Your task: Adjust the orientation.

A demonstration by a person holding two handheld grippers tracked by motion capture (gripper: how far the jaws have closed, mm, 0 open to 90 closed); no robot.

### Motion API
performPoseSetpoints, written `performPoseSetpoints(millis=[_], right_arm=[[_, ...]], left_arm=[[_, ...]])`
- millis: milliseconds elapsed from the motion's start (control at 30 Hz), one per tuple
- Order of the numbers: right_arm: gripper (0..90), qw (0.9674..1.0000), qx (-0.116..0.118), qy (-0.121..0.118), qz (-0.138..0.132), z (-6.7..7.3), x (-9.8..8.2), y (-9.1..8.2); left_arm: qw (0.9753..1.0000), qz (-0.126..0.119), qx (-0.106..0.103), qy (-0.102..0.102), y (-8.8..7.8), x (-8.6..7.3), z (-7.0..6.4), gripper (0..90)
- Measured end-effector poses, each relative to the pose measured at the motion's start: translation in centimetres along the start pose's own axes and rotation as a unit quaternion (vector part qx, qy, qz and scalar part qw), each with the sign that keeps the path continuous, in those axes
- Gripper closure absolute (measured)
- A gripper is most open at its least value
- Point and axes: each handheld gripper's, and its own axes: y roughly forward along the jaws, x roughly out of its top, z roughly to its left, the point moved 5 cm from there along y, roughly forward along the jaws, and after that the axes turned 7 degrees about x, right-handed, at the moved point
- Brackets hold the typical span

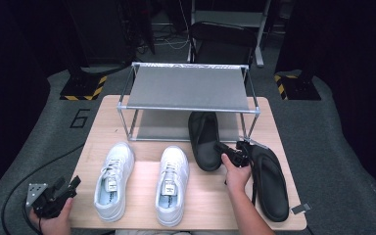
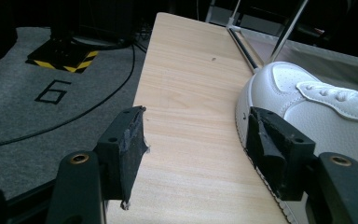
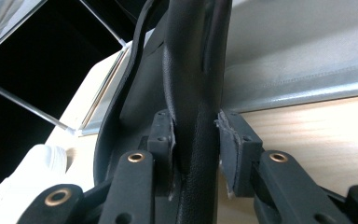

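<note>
Shoe rack point(image 1: 188, 88) (black slipper point(image 1: 204, 139) beneath) ahead.

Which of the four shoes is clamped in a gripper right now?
The left black slipper, toe tucked under the rack. The right gripper is shut on its side wall. The other black slipper and both white sneakers lie free.

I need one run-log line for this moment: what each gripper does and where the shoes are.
right gripper: shut on black slipper, toe under rack | left gripper: open, beside white sneaker | other slipper: flat on table
</note>
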Motion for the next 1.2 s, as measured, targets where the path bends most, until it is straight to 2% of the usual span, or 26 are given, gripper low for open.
performPoseSetpoints(millis=[100,167,233,267,300,333,367,400,433,633,667,700,733,767,967,1100,1133,1167,1200], right_arm=[[67.5,1.0000,-0.005,0.004,0.003,-0.1,0.1,0.6],[67.5,1.0000,-0.004,-0.005,-0.001,-0.2,0.3,1.0],[67.6,1.0000,-0.006,0.002,-0.001,-0.2,0.4,1.2],[67.6,0.9999,-0.005,-0.008,-0.007,-0.3,0.6,1.4],[67.5,1.0000,-0.008,-0.001,-0.003,-0.2,0.6,1.5],[67.6,0.9999,-0.005,-0.006,-0.010,-0.3,0.8,1.7],[67.6,0.9999,-0.008,0.009,-0.009,-0.2,0.8,1.8],[67.6,0.9999,-0.008,0.009,-0.009,-0.2,0.8,1.8],[67.6,0.9999,-0.009,-0.002,-0.008,-0.1,0.9,2.0],[67.6,0.9999,-0.008,0.008,-0.006,0.3,0.9,2.7],[67.6,0.9999,-0.006,0.001,-0.010,0.1,1.0,3.1],[67.6,0.9999,-0.009,0.012,-0.006,0.2,1.0,3.2],[67.6,0.9999,-0.012,0.006,-0.004,0.1,1.1,3.5],[67.6,0.9999,-0.009,0.014,-0.004,0.1,1.1,3.9],[67.6,0.9997,-0.011,0.021,-0.002,0.0,1.7,5.4],[67.6,0.9999,-0.010,0.012,-0.006,-0.1,2.0,6.6],[67.6,0.9997,-0.009,0.022,-0.002,-0.1,2.0,7.4],[67.6,0.9997,-0.014,0.017,-0.002,-0.3,2.1,7.8],[67.6,0.9994,-0.007,0.033,-0.001,-0.3,2.1,8.2]], left_arm=[[1.0000,0.001,0.000,-0.001,0.0,0.0,0.0,37.4],[1.0000,0.001,0.000,-0.001,0.0,0.0,0.0,37.4],[1.0000,0.002,0.000,-0.001,0.0,0.0,0.0,37.4],[1.0000,0.002,0.000,-0.001,0.0,0.0,0.0,37.4],[1.0000,0.001,0.000,-0.002,0.0,-0.1,0.1,37.4],[1.0000,0.001,-0.001,-0.003,0.0,-0.1,0.1,37.4],[1.0000,0.000,-0.001,-0.004,0.0,-0.1,0.0,37.4],[1.0000,0.001,-0.001,-0.003,0.1,-0.1,0.0,37.4],[1.0000,0.002,-0.001,-0.003,0.1,-0.1,0.0,37.4],[1.0000,0.001,-0.002,-0.003,0.1,-0.1,-0.1,37.4],[1.0000,0.000,-0.002,-0.003,0.1,-0.1,-0.1,37.4],[1.0000,0.002,-0.001,-0.004,0.1,-0.1,0.0,37.4],[1.0000,0.002,0.000,-0.004,0.1,-0.1,0.0,37.4],[1.0000,0.002,0.000,-0.004,0.1,-0.1,0.0,37.4],[1.0000,0.002,0.001,-0.005,0.1,-0.1,0.0,37.4],[0.9999,-0.001,0.002,-0.016,0.0,-0.2,0.1,37.4],[0.9998,-0.002,0.004,-0.019,-0.1,-0.2,0.2,37.4],[0.9998,0.000,0.005,-0.020,-0.1,-0.3,0.3,37.4],[0.9997,0.001,0.007,-0.021,-0.1,-0.3,0.4,37.4]])
